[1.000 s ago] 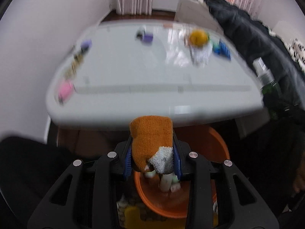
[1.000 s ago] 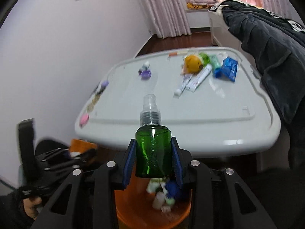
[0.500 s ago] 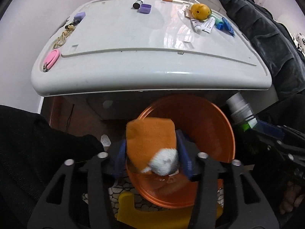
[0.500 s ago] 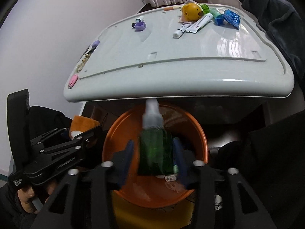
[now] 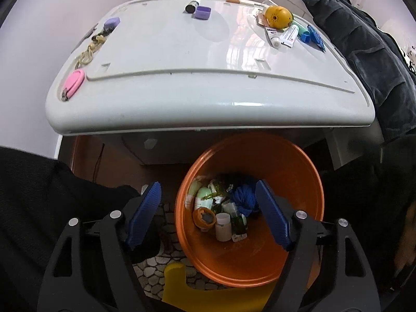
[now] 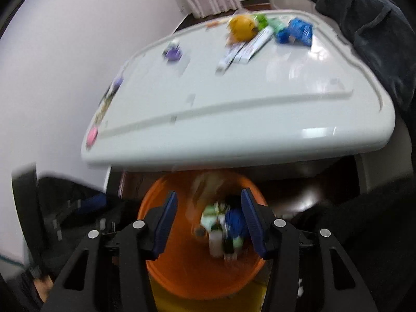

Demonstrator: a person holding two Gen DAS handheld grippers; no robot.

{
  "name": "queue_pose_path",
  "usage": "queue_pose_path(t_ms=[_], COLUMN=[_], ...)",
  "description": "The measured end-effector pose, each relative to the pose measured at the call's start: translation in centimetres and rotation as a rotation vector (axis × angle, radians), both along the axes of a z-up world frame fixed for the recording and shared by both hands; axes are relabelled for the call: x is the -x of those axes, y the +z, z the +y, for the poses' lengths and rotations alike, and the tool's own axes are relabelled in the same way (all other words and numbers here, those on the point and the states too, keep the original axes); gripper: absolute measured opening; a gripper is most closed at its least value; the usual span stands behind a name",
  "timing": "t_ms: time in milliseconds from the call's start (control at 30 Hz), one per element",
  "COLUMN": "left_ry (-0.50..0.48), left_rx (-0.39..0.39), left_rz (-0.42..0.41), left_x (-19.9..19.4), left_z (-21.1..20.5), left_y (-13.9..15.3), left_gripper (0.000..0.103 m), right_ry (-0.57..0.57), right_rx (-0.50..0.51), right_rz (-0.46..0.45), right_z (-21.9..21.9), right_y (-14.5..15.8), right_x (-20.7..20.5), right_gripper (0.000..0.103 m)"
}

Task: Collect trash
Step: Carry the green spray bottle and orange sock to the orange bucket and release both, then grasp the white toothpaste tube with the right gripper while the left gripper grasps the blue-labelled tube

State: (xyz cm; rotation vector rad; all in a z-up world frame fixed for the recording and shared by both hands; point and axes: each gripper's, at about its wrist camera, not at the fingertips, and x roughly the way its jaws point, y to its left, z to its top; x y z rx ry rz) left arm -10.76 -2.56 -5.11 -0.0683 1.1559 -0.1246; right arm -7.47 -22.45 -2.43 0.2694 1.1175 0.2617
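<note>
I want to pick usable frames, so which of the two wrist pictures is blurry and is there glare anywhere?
Left wrist view: sharp, the trash in the orange bucket reads clearly; window glare streaks the white tabletop; fisheye bends its front edge. Right wrist view: motion-blurred throughout, the bucket's contents and the tubes smear; a bright highlight sits on the tabletop's front edge.

Below the left gripper (image 5: pixel 208 208) the orange bin (image 5: pixel 293 161) gapes open — nothing between the spread jaws and its mouth, though bottles and a blue wad (image 5: pixel 244 195) crowd the bottom. Ahead and above, the white table (image 5: pixel 208 111) overhangs the bin's far rim, closing off any forward path. Dark clothing (image 5: pixel 364 52) walls the right side; a black sleeve (image 5: pixel 52 195) fills the left. The right gripper (image 6: pixel 209 218) hangs just as unobstructed over the same bin (image 6: pixel 182 267).
</note>
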Motion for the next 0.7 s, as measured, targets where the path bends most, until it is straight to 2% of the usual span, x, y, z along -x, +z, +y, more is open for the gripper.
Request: queue_pose_path(t_ms=[133, 233, 333, 467, 533, 600, 633, 667, 700], left_ry=[-0.012, -0.021, -0.026, -0.053, -0.064, -0.067, -0.068, -0.068, -0.068], left_rx=[-0.012, -0.008, 0.002, -0.002, 0.001, 0.012, 0.014, 0.015, 0.015], left_rz=[-0.058, -0.081, -0.103, -0.117, -0.115, -0.11, -0.107, -0.105, -0.104], left_x=[-0.9, -1.9, -2.7, -3.3, -3.5, -3.6, -3.6, -3.7, -3.8], left_z=[0.0, -0.1, -0.2, -0.5, -0.4, -0.4, -0.4, -0.4, -0.4], left_y=[1.3, 1.9, 2.2, 1.9, 1.7, 1.5, 1.4, 1.3, 1.3], left_gripper=[0.074, 0.074, 0.074, 0.074, 0.074, 0.074, 0.074, 0.074, 0.074], right_ry=[-0.088, -0.181, -0.256, -0.291, -0.32, -0.35, -0.342, -0.339, -0.331], right_rx=[0.03, 0.057, 0.048, 0.182, 0.188, 0.236, 0.283, 0.333, 0.363], right_rz=[-0.05, -0.045, 0.004, 0.032, 0.073, 0.062, 0.055, 0.05, 0.033], right_z=[-1.9, -3.3, -4.0, -3.0, -3.0, -2.7, -2.3, -1.9, -1.6], right_y=[2.1, 2.2, 0.8, -1.5, -3.0, -3.5, -3.6, -3.6, -3.6], right_x=[-7.1, -14.0, -19.5, -24.4, -26.3, -27.6, -28.2, -28.4, -28.0], right_gripper=[0.051, 0.051, 0.05, 0.05, 0.05, 0.052, 0.05, 0.033, 0.025])
